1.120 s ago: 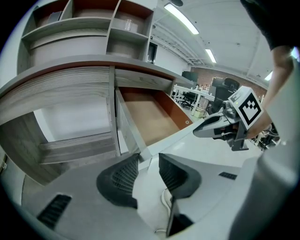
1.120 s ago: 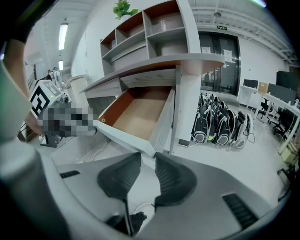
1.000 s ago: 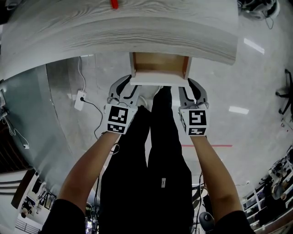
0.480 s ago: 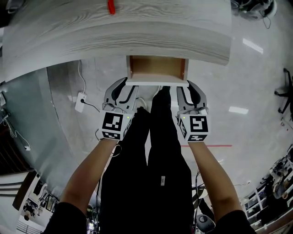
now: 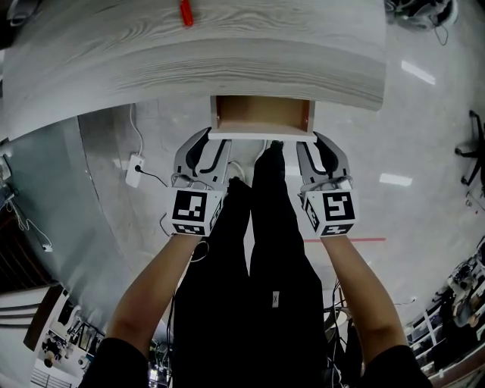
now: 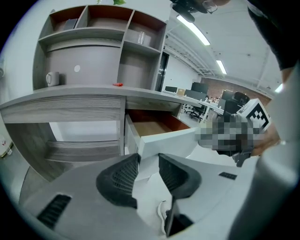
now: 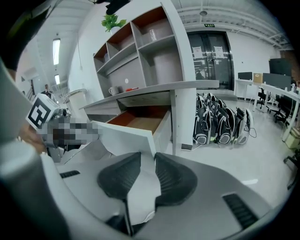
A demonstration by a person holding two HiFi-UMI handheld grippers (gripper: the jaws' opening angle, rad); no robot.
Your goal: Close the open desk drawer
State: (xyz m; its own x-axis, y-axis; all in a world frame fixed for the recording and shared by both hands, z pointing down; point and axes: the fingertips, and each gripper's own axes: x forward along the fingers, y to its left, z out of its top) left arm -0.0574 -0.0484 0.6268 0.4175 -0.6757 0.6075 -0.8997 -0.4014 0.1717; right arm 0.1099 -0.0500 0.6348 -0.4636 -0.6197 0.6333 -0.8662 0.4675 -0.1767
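Observation:
The desk drawer (image 5: pixel 261 114) stands partly pulled out under the pale wood desk top (image 5: pixel 227 53); its brown inside shows behind a white front panel (image 5: pixel 261 136). My left gripper (image 5: pixel 210 144) sits shut at the panel's left end, tips against it. My right gripper (image 5: pixel 312 144) sits shut at the right end in the same way. In the left gripper view the panel's corner (image 6: pixel 161 140) lies just beyond the left gripper (image 6: pixel 149 159), with only a thin slit between the pads. The right gripper (image 7: pixel 148 157) meets the other corner (image 7: pixel 126 136). Neither holds anything.
A person's dark-trousered legs (image 5: pixel 265 227) stand between the grippers under the drawer. A white power adapter (image 5: pixel 135 168) with its cable lies on the floor at left. A red item (image 5: pixel 186 11) lies on the desk. Shelves with a mug (image 6: pixel 52 78) rise behind. Bags (image 7: pixel 220 124) line the floor at right.
The drawer has slid a little further under the desk top, with less of its brown inside showing. Both grippers stayed against the front panel.

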